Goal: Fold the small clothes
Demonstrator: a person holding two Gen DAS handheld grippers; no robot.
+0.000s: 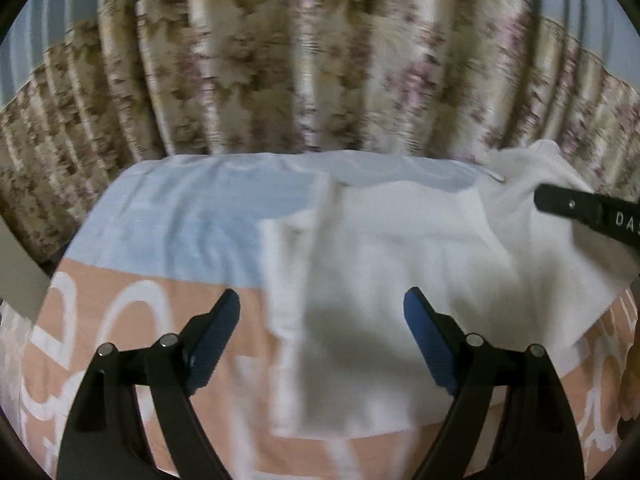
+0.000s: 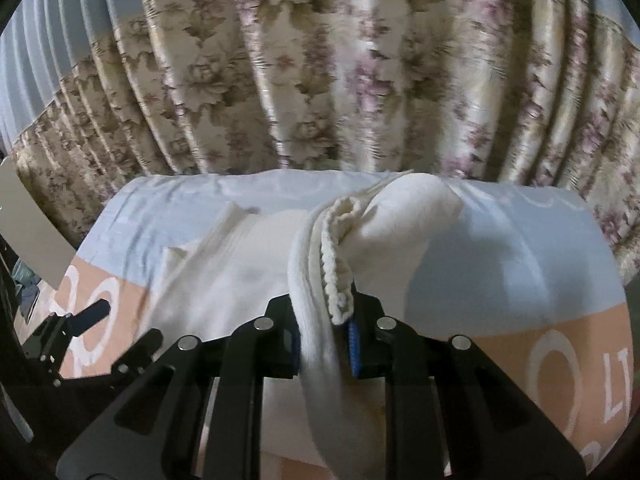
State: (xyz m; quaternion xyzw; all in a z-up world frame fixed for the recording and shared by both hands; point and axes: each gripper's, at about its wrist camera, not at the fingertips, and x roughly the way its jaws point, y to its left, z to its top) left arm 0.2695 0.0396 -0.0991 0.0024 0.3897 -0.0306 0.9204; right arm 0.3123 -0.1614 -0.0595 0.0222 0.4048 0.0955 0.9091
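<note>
A small white garment (image 1: 392, 248) lies on a bed sheet (image 1: 168, 216) of light blue and peach with white letters. My left gripper (image 1: 322, 312) is open and empty, just above the garment's near left part. My right gripper (image 2: 323, 332) is shut on a bunched ribbed edge of the white garment (image 2: 404, 216) and holds it lifted off the bed. In the left wrist view the right gripper (image 1: 588, 212) shows at the right edge, at the garment's raised far corner. In the right wrist view the left gripper (image 2: 86, 316) shows at the lower left.
A floral curtain (image 1: 280, 60) hangs close behind the bed's far edge. A pale flat board (image 2: 32, 224) stands at the left of the bed. Bare sheet (image 2: 520, 248) lies to the right of the garment.
</note>
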